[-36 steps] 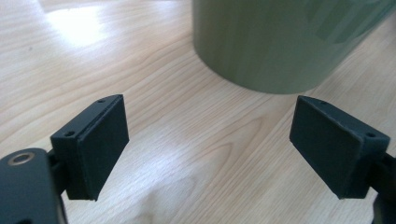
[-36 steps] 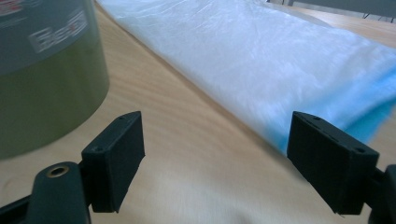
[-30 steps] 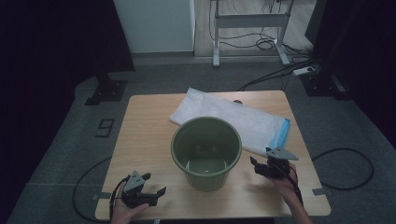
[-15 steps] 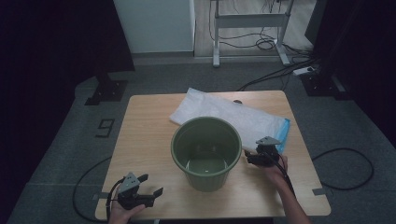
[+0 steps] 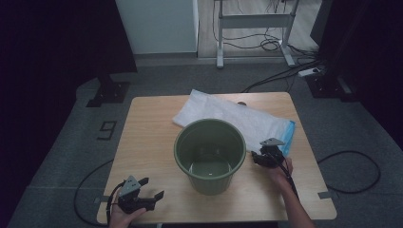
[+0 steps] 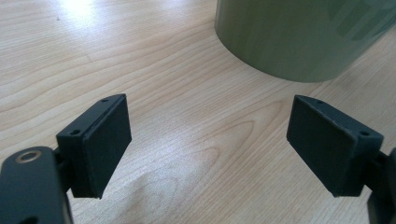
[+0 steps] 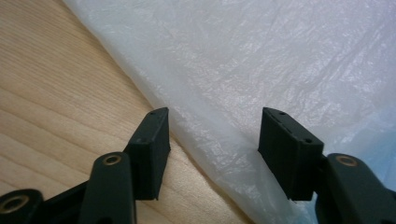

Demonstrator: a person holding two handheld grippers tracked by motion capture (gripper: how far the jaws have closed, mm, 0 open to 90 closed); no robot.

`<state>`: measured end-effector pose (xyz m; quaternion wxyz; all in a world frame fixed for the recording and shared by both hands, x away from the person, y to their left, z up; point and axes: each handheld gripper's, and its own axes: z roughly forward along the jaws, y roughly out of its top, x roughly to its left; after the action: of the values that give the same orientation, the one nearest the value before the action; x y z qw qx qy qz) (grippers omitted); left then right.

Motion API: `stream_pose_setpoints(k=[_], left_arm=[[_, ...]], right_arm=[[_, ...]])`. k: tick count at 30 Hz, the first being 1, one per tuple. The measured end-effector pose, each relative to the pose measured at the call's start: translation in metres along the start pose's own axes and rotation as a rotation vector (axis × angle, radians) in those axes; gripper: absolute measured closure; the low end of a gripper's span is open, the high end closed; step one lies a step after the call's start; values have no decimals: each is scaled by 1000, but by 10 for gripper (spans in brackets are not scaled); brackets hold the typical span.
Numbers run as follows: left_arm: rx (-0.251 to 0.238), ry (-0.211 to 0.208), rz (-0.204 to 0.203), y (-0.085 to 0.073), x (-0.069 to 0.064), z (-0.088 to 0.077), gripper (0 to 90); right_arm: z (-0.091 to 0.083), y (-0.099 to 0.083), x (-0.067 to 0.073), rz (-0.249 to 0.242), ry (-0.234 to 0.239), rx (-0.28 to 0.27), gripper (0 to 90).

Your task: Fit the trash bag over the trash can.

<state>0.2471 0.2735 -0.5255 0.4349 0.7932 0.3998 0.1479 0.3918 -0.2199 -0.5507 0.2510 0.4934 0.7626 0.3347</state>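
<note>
The plastic bag [image 5: 237, 118] lies flat across the upper-center of the table [image 5: 147, 133], long axis running upper left to lower right, blue end at right. My right gripper [image 5: 260, 157] sits at its lower-right edge, jaws just closing w/ the bag edge between, not yet clamped. Left gripper [image 5: 151, 190], lower left, spread wide, holding nothing. Green bucket [image 5: 210, 156] at center is upright.

One green bucket [image 5: 210, 155], one white plastic bag [image 5: 237, 117], one wooden table [image 5: 147, 137], two grippers: left gripper [image 5: 151, 194], right gripper [image 5: 256, 156].

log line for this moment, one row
right gripper: jaws just closing over plastic bag edge, no grip yet | left gripper: open, near bucket
</note>
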Motion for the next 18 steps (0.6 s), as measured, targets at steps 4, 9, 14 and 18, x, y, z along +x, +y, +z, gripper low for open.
stream_pose_setpoints(k=[4,9,14,18], left_arm=[[1,4,-5,-1,2,-1,137],[5,7,-7,-2,2,-1,137],[12,10,-8,-3,2,-1,138],[12,12,-10,-3,3,-2,138]], right_arm=[[0,-1,-4,24,-4,-3,532],[-2,-2,-8,45,12,-4,767],[-12,-2,-10,67,-17,-30,889],[-33,-7,-12,62,-17,-71,889]])
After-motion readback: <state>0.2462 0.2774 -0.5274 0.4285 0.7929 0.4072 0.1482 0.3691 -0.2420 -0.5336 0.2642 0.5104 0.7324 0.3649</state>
